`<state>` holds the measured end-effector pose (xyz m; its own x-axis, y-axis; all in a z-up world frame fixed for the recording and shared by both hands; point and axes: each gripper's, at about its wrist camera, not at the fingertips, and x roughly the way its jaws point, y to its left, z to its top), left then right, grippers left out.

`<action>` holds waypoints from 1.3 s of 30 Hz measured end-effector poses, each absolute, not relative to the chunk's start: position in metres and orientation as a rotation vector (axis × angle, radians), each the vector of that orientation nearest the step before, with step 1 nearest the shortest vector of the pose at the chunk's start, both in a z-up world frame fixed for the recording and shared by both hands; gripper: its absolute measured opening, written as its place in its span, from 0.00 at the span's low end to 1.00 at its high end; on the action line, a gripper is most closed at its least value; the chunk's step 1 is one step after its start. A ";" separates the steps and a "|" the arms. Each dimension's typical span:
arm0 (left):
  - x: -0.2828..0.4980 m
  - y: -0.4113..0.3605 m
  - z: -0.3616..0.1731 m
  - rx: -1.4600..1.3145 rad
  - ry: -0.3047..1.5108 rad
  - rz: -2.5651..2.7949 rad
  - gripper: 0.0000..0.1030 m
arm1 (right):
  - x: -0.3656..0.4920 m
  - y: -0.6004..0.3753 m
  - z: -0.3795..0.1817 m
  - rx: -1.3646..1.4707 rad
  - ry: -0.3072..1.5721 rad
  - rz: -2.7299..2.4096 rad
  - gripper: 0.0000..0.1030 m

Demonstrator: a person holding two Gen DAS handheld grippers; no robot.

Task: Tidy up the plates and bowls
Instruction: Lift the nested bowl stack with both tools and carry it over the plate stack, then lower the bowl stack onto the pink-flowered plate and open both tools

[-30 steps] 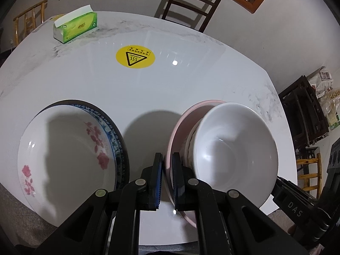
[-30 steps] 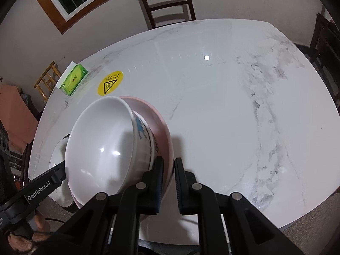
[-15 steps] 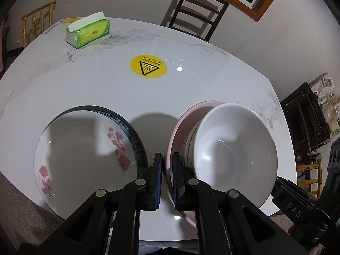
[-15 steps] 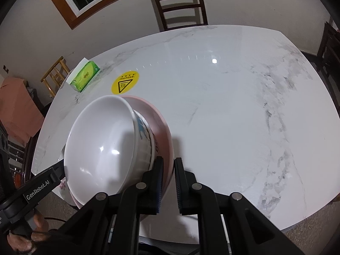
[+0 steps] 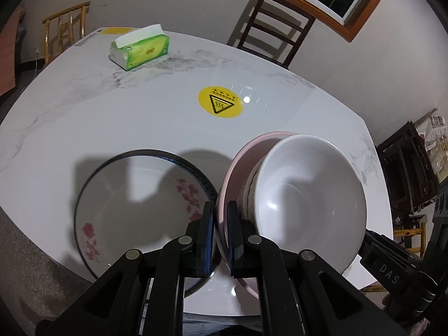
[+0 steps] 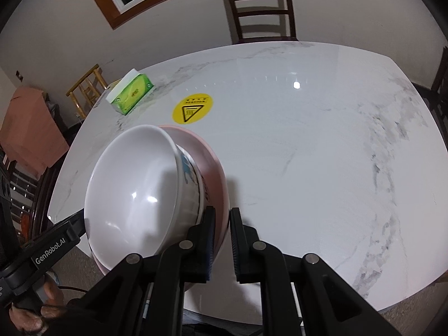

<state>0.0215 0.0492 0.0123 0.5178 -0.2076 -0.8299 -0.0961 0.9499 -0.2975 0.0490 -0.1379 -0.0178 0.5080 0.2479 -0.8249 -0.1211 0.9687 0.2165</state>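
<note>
Against the frame a second ago, my view of the marble table (image 6: 308,154) has tipped up: the tissue box (image 5: 140,49) and the yellow warning sticker (image 5: 220,102) sit lower in the left wrist view, and the flowered plate (image 5: 134,196) shows farther in from the left edge. The stack I hold looks unchanged between the fingers.

The pink plate (image 5: 232,173) carries the white bowl (image 5: 308,201), tilted up on edge above the near part of the table. My left gripper (image 5: 221,235) is clamped on the pink rim, the rim running between its blue-padded fingers. My right gripper (image 6: 222,240) pinches the opposite side of the same rim, with the bowl's wall touching its left finger.

The flowered plate lies flat on the table just beside the left gripper, its dark rim close to the pink plate; I cannot tell whether they touch. It sits near the table's near edge. To the right of the stack, in the right wrist view, the marble is open out to the far and right edges. A dark chair (image 6: 260,8) stands at the far side.
</note>
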 end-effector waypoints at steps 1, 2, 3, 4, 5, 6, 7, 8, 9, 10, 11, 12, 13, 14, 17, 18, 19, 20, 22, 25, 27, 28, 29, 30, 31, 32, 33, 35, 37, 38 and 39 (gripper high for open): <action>0.020 0.053 0.014 -0.329 1.025 -0.062 0.04 | 0.049 -0.135 -0.017 0.134 1.014 0.228 0.11; 0.020 0.056 0.014 -0.330 1.024 -0.058 0.04 | 0.050 -0.131 -0.017 0.130 1.015 0.235 0.11; 0.020 0.059 0.015 -0.330 1.022 -0.053 0.04 | 0.050 -0.128 -0.016 0.128 1.016 0.240 0.11; 0.019 0.062 0.016 -0.332 1.021 -0.048 0.04 | 0.051 -0.125 -0.016 0.124 1.016 0.245 0.11; 0.018 0.065 0.017 -0.334 1.019 -0.043 0.04 | 0.051 -0.121 -0.016 0.120 1.017 0.251 0.11; 0.017 0.068 0.018 -0.337 1.018 -0.037 0.04 | 0.051 -0.117 -0.015 0.117 1.018 0.258 0.11; 0.016 0.071 0.019 -0.341 1.016 -0.032 0.04 | 0.052 -0.114 -0.015 0.114 1.019 0.264 0.11; 0.015 0.075 0.019 -0.345 1.014 -0.026 0.04 | 0.052 -0.111 -0.015 0.111 1.020 0.269 0.11; 0.014 0.078 0.019 -0.346 1.012 -0.020 0.05 | 0.052 -0.107 -0.015 0.106 1.021 0.276 0.11; 0.012 0.081 0.020 -0.349 1.011 -0.015 0.04 | 0.052 -0.104 -0.014 0.100 1.022 0.282 0.11; 0.011 0.085 0.020 -0.353 1.010 -0.007 0.04 | 0.052 -0.100 -0.014 0.096 1.022 0.288 0.11; 0.010 0.088 0.020 -0.354 1.009 -0.003 0.05 | 0.052 -0.097 -0.014 0.092 1.023 0.293 0.11; 0.010 0.091 0.020 -0.356 1.009 0.002 0.05 | 0.052 -0.094 -0.014 0.091 1.025 0.299 0.11; 0.009 0.095 0.020 -0.360 1.008 0.008 0.05 | 0.053 -0.091 -0.015 0.088 1.027 0.306 0.11; 0.005 0.105 0.020 -0.366 1.006 0.028 0.05 | 0.052 -0.080 -0.015 0.075 1.032 0.325 0.11; 0.004 0.109 0.020 -0.370 1.006 0.035 0.05 | 0.053 -0.076 -0.016 0.070 1.035 0.332 0.11; 0.002 0.113 0.020 -0.376 1.007 0.043 0.05 | 0.053 -0.073 -0.016 0.067 1.037 0.338 0.11; 0.002 0.116 0.019 -0.379 1.006 0.048 0.05 | 0.053 -0.069 -0.017 0.064 1.040 0.345 0.11; 0.000 0.123 0.019 -0.385 1.003 0.061 0.05 | 0.053 -0.062 -0.018 0.056 1.046 0.357 0.11; -0.003 0.133 0.019 -0.396 1.001 0.080 0.05 | 0.053 -0.052 -0.019 0.042 1.055 0.375 0.11; -0.006 0.138 0.018 -0.401 1.001 0.091 0.05 | 0.054 -0.046 -0.021 0.034 1.060 0.383 0.11; -0.006 0.141 0.017 -0.404 1.002 0.097 0.05 | 0.054 -0.043 -0.022 0.032 1.063 0.387 0.11; -0.007 0.142 0.016 -0.404 1.002 0.100 0.05 | 0.054 -0.041 -0.022 0.028 1.065 0.390 0.11; -0.008 0.144 0.015 -0.407 1.002 0.105 0.05 | 0.054 -0.038 -0.023 0.024 1.068 0.393 0.11; -0.008 0.147 0.014 -0.409 1.004 0.110 0.05 | 0.054 -0.036 -0.024 0.021 1.069 0.395 0.11; -0.009 0.148 0.014 -0.411 1.004 0.112 0.05 | 0.054 -0.034 -0.024 0.018 1.071 0.398 0.11; -0.009 0.150 0.013 -0.414 1.005 0.116 0.05 | 0.055 -0.031 -0.025 0.014 1.072 0.400 0.11; -0.010 0.153 0.011 -0.418 1.007 0.121 0.05 | 0.055 -0.027 -0.026 0.008 1.074 0.404 0.11; -0.011 0.157 0.010 -0.421 1.009 0.126 0.05 | 0.057 -0.023 -0.027 0.006 1.078 0.408 0.11; -0.011 0.158 0.009 -0.424 1.010 0.129 0.05 | 0.057 -0.022 -0.028 0.004 1.080 0.409 0.11; -0.011 0.160 0.008 -0.425 1.010 0.132 0.05 | 0.058 -0.020 -0.030 0.001 1.083 0.411 0.11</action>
